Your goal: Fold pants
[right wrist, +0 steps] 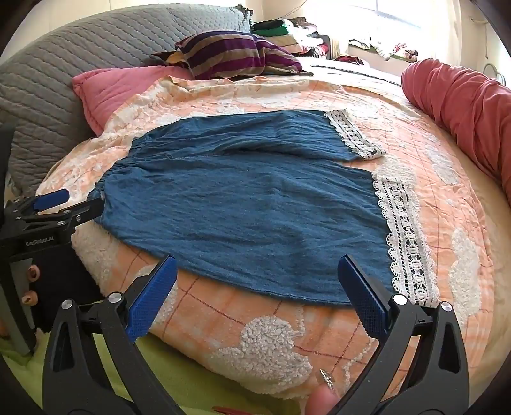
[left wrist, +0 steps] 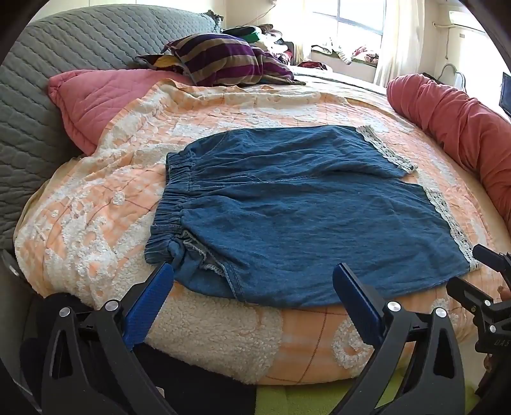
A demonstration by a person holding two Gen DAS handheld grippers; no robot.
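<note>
Blue denim pants point(left wrist: 297, 210) with white lace hems lie flat on an orange-and-white blanket point(left wrist: 95, 204), waistband to the left, legs to the right. My left gripper point(left wrist: 254, 274) is open, its blue pads straddling the near edge by the waistband corner, nothing between them. My right gripper point(right wrist: 257, 265) is open too, over the near hem of the pants point(right wrist: 249, 204), close to the lace trim point(right wrist: 405, 242). The left gripper point(right wrist: 68, 199) also shows at the left edge of the right wrist view, by the waistband. The right gripper's fingers point(left wrist: 488, 255) show at the right edge of the left wrist view.
A pink pillow point(left wrist: 92, 102) and a grey quilted headboard point(left wrist: 48, 105) lie to the left. A striped purple cushion point(left wrist: 226, 60) sits at the back. A red rolled quilt point(left wrist: 463, 127) runs along the right. Clothes are piled by the window point(left wrist: 345, 19).
</note>
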